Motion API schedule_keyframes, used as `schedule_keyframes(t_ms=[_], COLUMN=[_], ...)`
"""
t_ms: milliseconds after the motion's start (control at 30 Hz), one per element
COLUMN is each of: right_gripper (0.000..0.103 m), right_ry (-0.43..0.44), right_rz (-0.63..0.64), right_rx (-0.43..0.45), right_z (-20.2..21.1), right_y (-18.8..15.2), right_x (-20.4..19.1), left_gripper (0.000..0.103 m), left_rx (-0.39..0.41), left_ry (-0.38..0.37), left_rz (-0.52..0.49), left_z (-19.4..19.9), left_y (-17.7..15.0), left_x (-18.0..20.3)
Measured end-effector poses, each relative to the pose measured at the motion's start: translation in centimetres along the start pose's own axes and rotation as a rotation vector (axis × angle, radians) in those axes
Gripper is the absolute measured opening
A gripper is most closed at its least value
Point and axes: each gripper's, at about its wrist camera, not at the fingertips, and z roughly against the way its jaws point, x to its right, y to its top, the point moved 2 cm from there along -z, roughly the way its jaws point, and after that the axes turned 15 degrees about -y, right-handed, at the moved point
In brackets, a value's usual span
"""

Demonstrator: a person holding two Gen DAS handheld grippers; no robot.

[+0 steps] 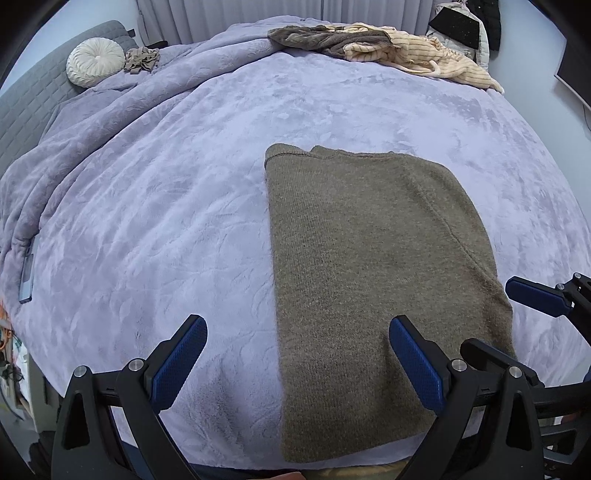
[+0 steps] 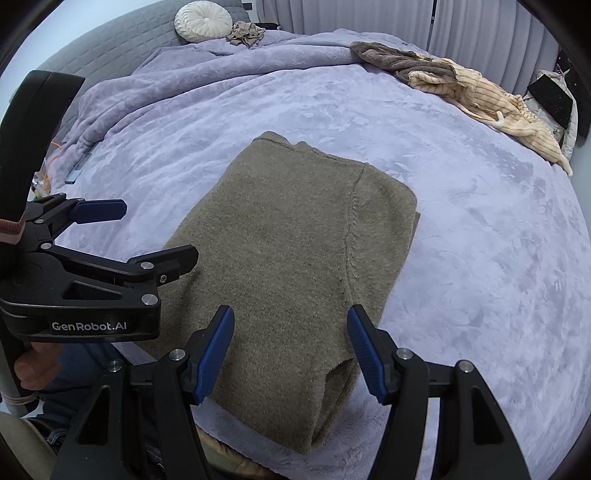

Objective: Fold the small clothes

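Note:
An olive-brown knit sweater (image 1: 369,258) (image 2: 288,240) lies folded into a long rectangle on the lavender blanket (image 1: 166,221) (image 2: 480,240), its near end at the bed's front edge. My left gripper (image 1: 297,320) is open just above the sweater's near left edge, one finger over the knit and the other over the blanket. My right gripper (image 2: 291,312) hovers open over the sweater's near right part, with nothing between its pads. In the right wrist view the left gripper (image 2: 159,230) shows at the left, jaws wide. One of the right gripper's pads (image 1: 532,297) shows at the right edge of the left wrist view.
A heap of grey-brown and cream striped clothes (image 1: 388,48) (image 2: 472,88) lies at the bed's far side. A round white cushion (image 1: 95,61) (image 2: 203,18) and a small beige garment (image 1: 142,59) (image 2: 245,33) sit by the grey headboard. A phone (image 1: 27,273) lies at the left edge.

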Motion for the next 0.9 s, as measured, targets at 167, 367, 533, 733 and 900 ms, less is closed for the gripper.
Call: schedule_keyframes(t_ms=[167,367,533,733,900], right_gripper=[0.067,0.067,0.067,0.067,0.067], right_ry=[-0.001,-0.005,-0.005,-0.005,-0.005], right_rz=[0.004,0.008,0.011,0.011,0.012], right_rx=[-0.004,-0.006,-0.004,-0.004,-0.005], right_z=[-0.05,-0.07,-0.03,0.06,0.14], right_y=[0.11,0.21,0.23,0.27,0.29], right_x=[-0.11,-0.39,-0.57,-0.69,-0.76], left_gripper=[0.099,0.099,0.099,0.099,0.099], left_rx=[-0.002,-0.002,0.002,-0.001,-0.004], left_ry=[-0.001,-0.001,-0.003,-0.001,0.001], left_rz=[0.001,0.002,0.004,0.002,0.002], left_z=[-0.03,0.0,-0.03,-0.04,-0.08], left_y=[0.03,0.05,0.02,0.0,-0.2], left_x=[-0.06,-0.04,-0.27,-0.35,-0.28])
